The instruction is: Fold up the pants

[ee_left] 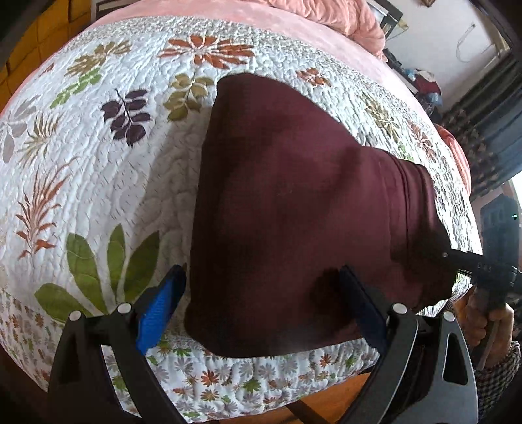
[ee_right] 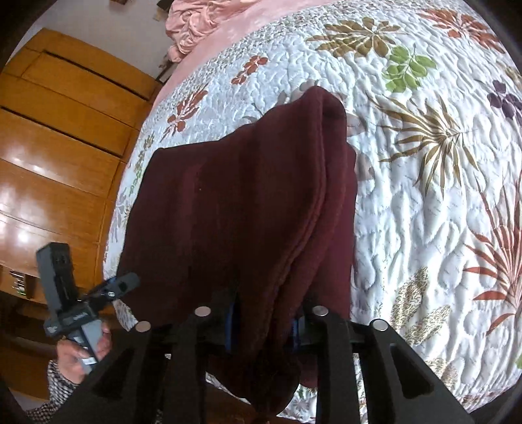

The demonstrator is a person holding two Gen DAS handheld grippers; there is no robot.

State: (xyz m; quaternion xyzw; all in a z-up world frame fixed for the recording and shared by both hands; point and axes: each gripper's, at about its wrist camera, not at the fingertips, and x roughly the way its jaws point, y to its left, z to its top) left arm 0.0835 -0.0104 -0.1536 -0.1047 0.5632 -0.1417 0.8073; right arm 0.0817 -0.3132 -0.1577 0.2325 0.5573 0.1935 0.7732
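Dark maroon pants (ee_left: 293,212) lie folded lengthwise on the quilted floral bedspread (ee_left: 114,163), their near end hanging over the bed's front edge. My left gripper (ee_left: 261,310) is open, its blue-padded fingers (ee_left: 160,310) spread on either side of the pants' near left corner. My right gripper (ee_right: 264,323) is shut on a bunched edge of the pants (ee_right: 228,212) at the near right corner; it also shows in the left wrist view (ee_left: 469,264). The left gripper shows in the right wrist view (ee_right: 117,287).
A pink blanket (ee_left: 326,16) is piled at the head of the bed. A wooden wardrobe (ee_right: 58,130) stands left of the bed. Cluttered shelves and a patterned curtain (ee_left: 483,140) are on the right. The wooden floor (ee_left: 342,401) shows below the bed edge.
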